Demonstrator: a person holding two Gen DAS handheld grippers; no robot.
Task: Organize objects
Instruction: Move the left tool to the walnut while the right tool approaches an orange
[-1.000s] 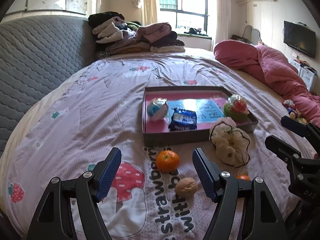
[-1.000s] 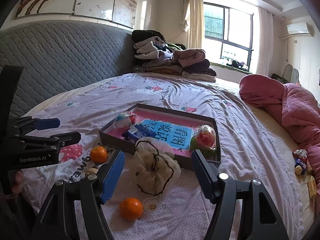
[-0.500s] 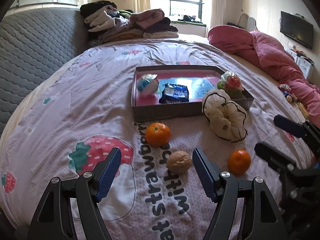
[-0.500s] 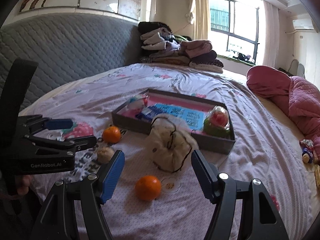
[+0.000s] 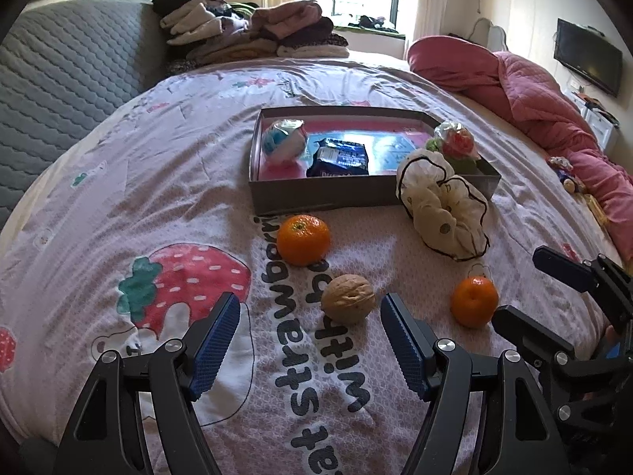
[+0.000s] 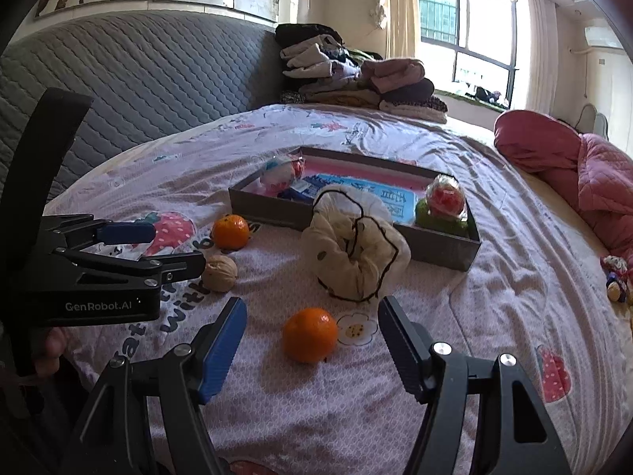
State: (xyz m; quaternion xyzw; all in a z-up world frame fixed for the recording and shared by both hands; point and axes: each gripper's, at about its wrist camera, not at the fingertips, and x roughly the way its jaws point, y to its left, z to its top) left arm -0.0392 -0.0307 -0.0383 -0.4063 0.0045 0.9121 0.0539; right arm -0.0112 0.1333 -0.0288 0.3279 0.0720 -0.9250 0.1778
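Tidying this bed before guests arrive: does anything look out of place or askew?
Yes. Two mandarins, a walnut and a crumpled cloth pouch lie loose on the bedsheet, outside the tray; the pouch slumps against its front wall.

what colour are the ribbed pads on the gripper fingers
Blue ribbed pads on black fingers; this shows best in the left wrist view, and the right wrist view shows the same.

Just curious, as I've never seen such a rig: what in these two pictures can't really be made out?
- Snack packet: label too small to read in the left view; in the right view the cloth pouch hides most of it.
- Pouch contents: hidden by its own cloth, both views.
- Small toys at the right edge: too small and distorted.
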